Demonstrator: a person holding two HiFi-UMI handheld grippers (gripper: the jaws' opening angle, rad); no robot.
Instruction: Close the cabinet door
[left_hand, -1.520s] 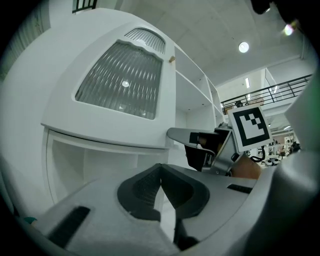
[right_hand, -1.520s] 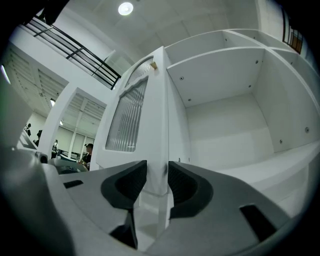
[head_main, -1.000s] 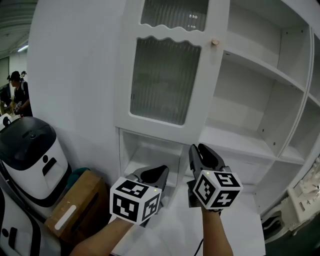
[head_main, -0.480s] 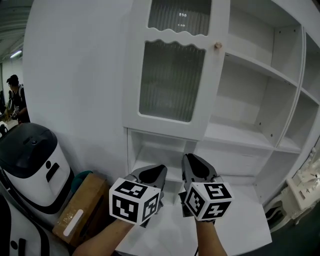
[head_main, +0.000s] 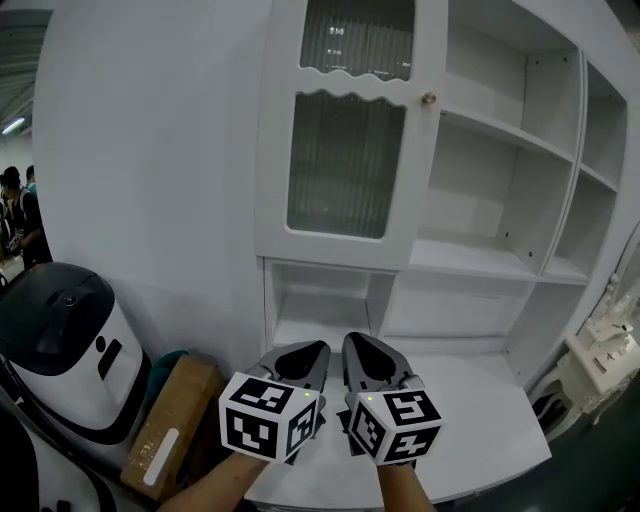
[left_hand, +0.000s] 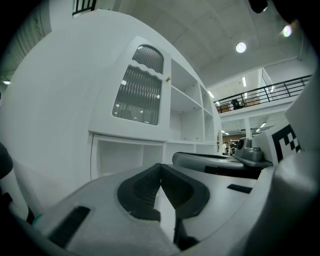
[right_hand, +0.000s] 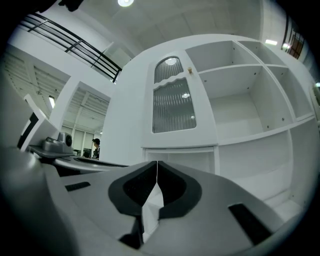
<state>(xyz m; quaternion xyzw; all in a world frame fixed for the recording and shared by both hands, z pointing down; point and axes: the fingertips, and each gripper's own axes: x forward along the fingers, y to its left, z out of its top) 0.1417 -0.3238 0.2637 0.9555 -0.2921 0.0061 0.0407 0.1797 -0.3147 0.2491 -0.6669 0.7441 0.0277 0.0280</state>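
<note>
Left tongs (left_hand: 160, 166) and right tongs (right_hand: 157, 163) pressed together, empty, right's just closed. Door (head_main: 345, 165) looks light, its glass fragile; push beside the knob (head_main: 428, 98).

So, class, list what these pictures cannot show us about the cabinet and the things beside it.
- Behind the cabinet door: its ribbed glass blurs it, every view.
- Label on the cardboard box: too small to read, head view.
- The black-and-white machine: cut off by the head view's left edge.
</note>
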